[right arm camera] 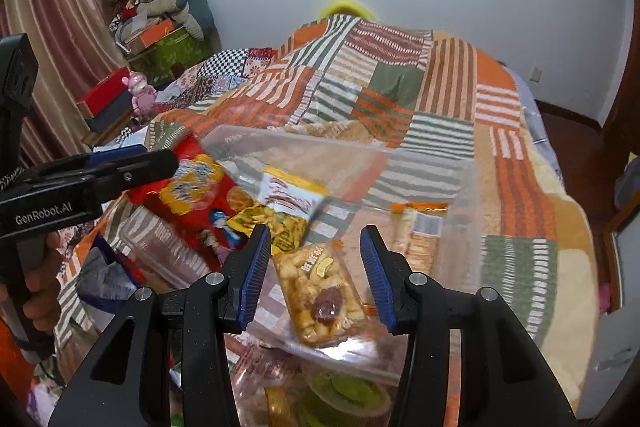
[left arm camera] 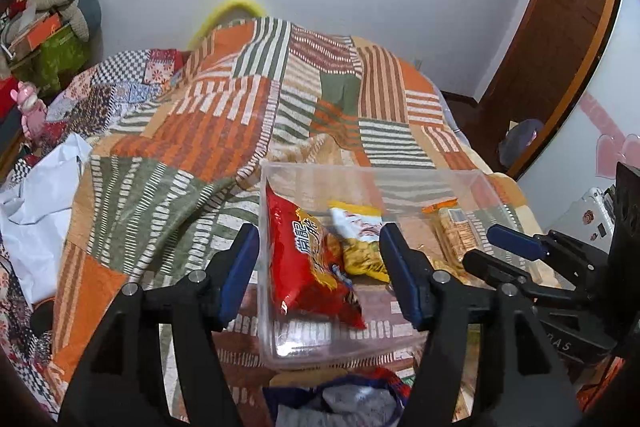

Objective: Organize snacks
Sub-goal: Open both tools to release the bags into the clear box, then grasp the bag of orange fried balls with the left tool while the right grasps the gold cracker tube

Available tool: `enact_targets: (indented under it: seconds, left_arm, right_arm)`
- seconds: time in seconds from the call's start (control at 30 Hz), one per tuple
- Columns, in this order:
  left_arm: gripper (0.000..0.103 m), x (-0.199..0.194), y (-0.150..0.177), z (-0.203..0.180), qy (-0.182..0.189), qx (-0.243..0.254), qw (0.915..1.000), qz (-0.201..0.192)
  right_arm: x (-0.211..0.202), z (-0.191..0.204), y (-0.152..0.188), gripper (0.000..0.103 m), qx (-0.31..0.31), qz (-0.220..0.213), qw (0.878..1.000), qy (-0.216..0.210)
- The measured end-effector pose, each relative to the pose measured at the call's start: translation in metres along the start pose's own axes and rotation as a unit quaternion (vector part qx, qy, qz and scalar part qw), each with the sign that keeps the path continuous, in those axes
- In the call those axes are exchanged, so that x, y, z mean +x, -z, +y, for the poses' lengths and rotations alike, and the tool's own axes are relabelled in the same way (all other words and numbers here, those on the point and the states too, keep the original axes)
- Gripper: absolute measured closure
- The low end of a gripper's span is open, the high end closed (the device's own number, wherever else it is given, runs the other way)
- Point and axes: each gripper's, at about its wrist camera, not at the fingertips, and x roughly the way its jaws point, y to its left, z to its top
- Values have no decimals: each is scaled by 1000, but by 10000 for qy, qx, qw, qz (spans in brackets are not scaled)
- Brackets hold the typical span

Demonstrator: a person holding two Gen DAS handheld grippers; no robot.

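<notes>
While my left gripper [left arm camera: 320, 275] hangs over the clear bin [left arm camera: 372, 173] on the patchwork blanket [left arm camera: 192, 147], jaws apart, red snack bag [left arm camera: 308, 263] loose between them | right view: my right gripper [right arm camera: 316, 279] gaping around the nut packet [right arm camera: 320, 295], pads not touching, packet in bin

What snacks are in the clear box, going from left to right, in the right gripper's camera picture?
Red snack bag → yellow and white packet → clear pack of nut snacks → orange-ended biscuit pack, all inside the clear plastic box.
</notes>
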Motion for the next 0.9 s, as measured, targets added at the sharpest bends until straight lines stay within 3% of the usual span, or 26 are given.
enact_targets:
  seconds: [0.17, 0.53, 0.9]
  left_arm:
    - [41, -27, 4, -6, -61, 164, 9997, -194]
    - [28, -85, 39, -17, -52, 318, 9986, -414]
    - [16, -106, 98, -22, -38, 155, 9998, -101]
  right_arm:
    - [-23, 1, 2, 59, 19, -194, 9998, -9]
    - [-77, 12, 22, 59, -93, -602, 9981, 96]
    - [-100, 19, 64, 57, -138, -530, 9985, 55]
